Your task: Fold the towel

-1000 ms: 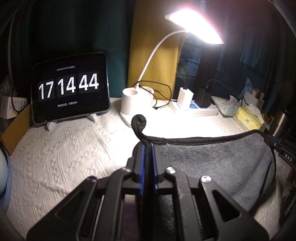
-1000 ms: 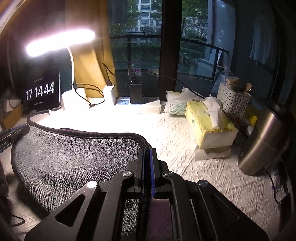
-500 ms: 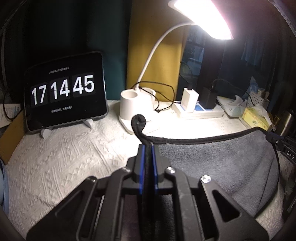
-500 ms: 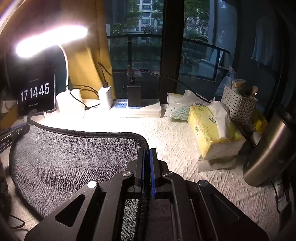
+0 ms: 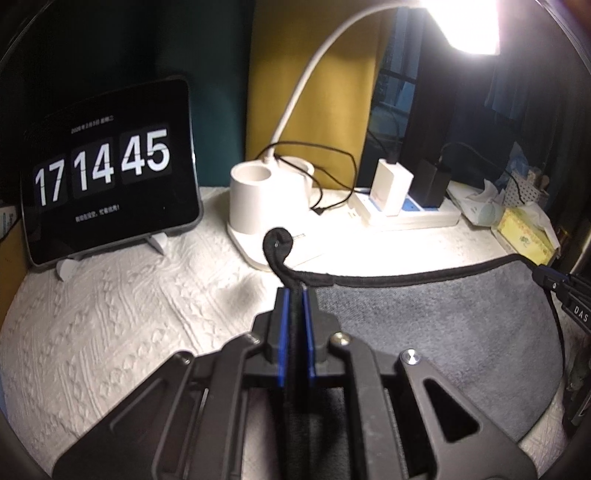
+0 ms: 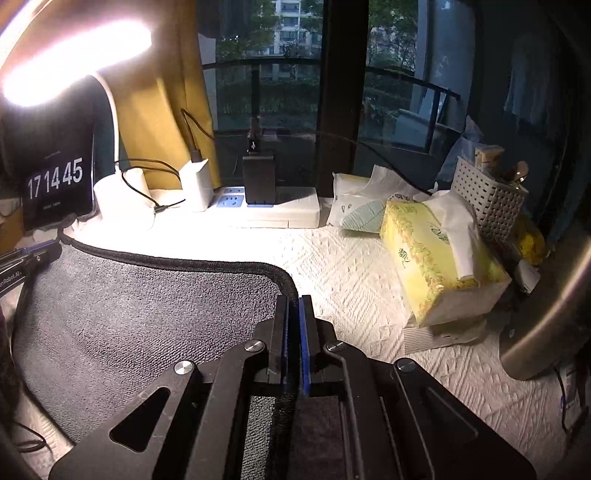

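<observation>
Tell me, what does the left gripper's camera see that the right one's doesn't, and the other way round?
Only the left wrist view shows the towel's corner loop curling above the left gripper. Only the right wrist view shows the steel flask, the white basket and the balcony outside. Both show the grey towel, the clock tablet, the lamp, the power strip and the yellow tissue box. The right gripper is also shut on the towel.
</observation>
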